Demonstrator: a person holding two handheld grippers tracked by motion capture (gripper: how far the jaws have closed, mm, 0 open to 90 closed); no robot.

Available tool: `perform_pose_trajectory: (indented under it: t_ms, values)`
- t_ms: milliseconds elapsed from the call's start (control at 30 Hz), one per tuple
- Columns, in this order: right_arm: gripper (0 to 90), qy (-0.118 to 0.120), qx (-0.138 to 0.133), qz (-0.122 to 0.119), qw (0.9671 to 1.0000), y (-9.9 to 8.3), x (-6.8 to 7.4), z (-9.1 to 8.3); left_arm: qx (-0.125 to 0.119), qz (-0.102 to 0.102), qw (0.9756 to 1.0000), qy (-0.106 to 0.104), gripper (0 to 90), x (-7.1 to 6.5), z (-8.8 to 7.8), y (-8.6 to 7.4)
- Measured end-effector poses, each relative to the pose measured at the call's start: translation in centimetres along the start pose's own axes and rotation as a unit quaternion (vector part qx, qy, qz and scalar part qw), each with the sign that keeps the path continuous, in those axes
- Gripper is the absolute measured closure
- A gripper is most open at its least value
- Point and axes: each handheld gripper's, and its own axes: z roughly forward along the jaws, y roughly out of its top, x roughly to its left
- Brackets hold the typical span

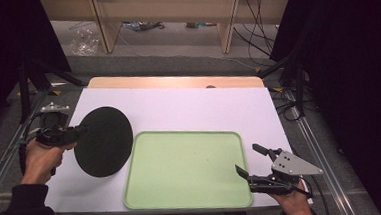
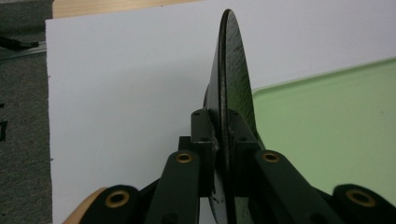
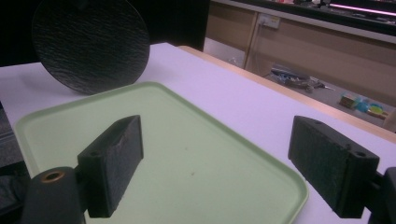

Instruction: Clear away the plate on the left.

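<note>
A round black plate (image 1: 103, 141) is held up at a tilt over the white table's left part, its lower edge by the left rim of the pale green tray (image 1: 187, 170). My left gripper (image 1: 78, 130) is shut on the plate's left rim. In the left gripper view the plate (image 2: 231, 79) stands edge-on between the two pads of the left gripper (image 2: 219, 128). My right gripper (image 1: 246, 160) is open at the tray's right side, nothing between its jaws. The right gripper view has the right gripper (image 3: 219, 168) over the tray (image 3: 187, 154), the plate (image 3: 91, 44) beyond.
The white sheet (image 1: 188, 107) covers the table; a strip of bare wood (image 1: 177, 82) runs along its far edge. Metal rails line both table sides. Dark curtains and cables stand at the right, wooden shelving beyond the table.
</note>
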Motion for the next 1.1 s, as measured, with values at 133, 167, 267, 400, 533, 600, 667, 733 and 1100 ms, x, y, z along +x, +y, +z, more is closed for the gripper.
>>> perform_pose_trajectory:
  t_ms: [133,167,267,400,533,600,667,733,1100]
  values:
    - [18.8,0.004,-0.002,-0.003,1.0000,0.0,0.0,0.0,0.015,0.016,0.9993,0.031,79.6,-0.8,0.5,0.2]
    - [18.8,0.004,-0.002,-0.003,1.0000,0.0,0.0,0.0,0.015,0.016,0.9993,0.031,78.0,-0.8,0.5,0.2]
    - [18.8,0.003,-0.007,0.000,1.0000,0.0,0.0,0.1,0.049,0.022,0.9974,0.049,73.5,-1.0,1.2,0.0]
    - [18.8,0.000,-0.002,-0.003,1.0000,0.0,0.0,0.1,0.039,0.003,0.9992,0.004,75.4,-0.7,1.5,0.0]
    - [18.8,0.005,0.000,-0.004,1.0000,0.0,0.0,0.0,0.044,-0.001,0.9990,-0.002,76.1,-0.1,1.4,-0.1]
    - [18.8,0.003,-0.001,-0.001,1.0000,0.0,0.0,0.0,0.036,-0.031,0.9981,-0.041,78.2,0.6,1.1,-0.3]
    - [18.8,0.001,-0.001,-0.002,1.0000,0.0,0.0,0.1,0.039,-0.030,0.9977,-0.046,78.7,1.0,1.0,-0.4]
    - [18.9,0.007,-0.002,-0.004,1.0000,0.0,0.0,0.1,0.030,-0.045,0.9969,-0.058,79.0,2.0,1.1,-0.9]
    - [18.9,0.001,-0.002,-0.003,1.0000,0.0,0.0,0.1,-0.002,-0.143,0.9853,-0.095,79.6,4.6,1.9,-2.5]
